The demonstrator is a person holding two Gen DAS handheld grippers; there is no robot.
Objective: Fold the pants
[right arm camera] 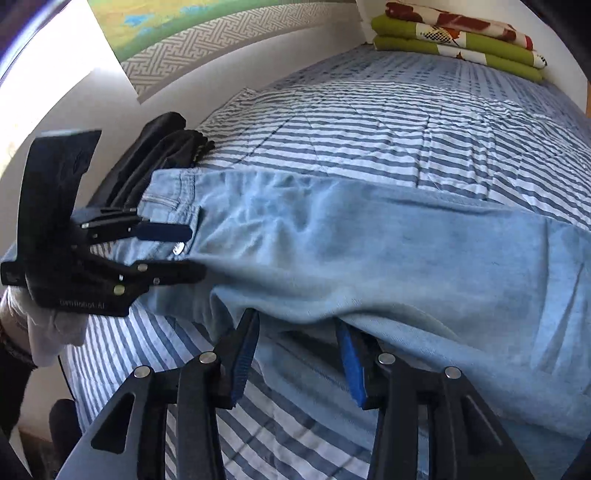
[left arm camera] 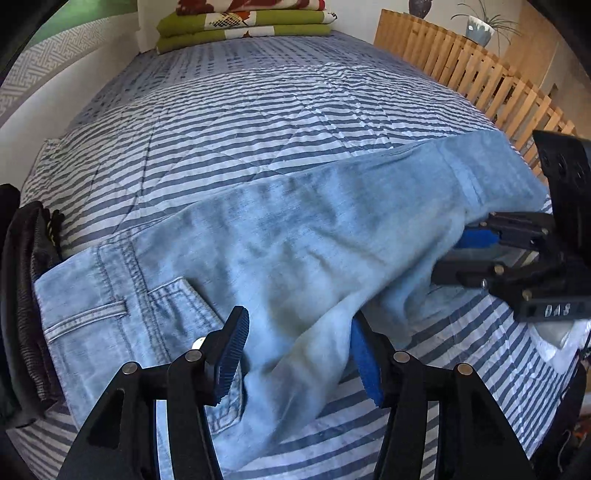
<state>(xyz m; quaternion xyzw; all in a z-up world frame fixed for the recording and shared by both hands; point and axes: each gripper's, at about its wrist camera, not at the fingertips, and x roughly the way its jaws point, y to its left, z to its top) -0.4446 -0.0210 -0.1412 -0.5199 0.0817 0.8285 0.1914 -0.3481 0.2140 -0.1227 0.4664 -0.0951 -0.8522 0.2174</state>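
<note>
Light blue jeans (left arm camera: 295,240) lie across the striped bed cover (left arm camera: 258,129), waistband and back pocket (left arm camera: 92,306) at the left, legs running right. My left gripper (left arm camera: 299,354) is open at the near edge, and a raised fold of denim runs between its blue pads. At the right, my right gripper (left arm camera: 452,254) is open with its fingers at the leg's near edge. In the right wrist view the jeans (right arm camera: 369,251) drape over the tips of the open right gripper (right arm camera: 297,354). The left gripper (right arm camera: 192,251) sits by the waistband button.
Folded black clothes (left arm camera: 22,277) lie at the waistband end, beside the wall. Folded green blankets (left arm camera: 243,29) are stacked at the bed's far end. A wooden slatted rail (left arm camera: 480,74) runs along the right side. A gloved hand (right arm camera: 48,328) holds the left gripper.
</note>
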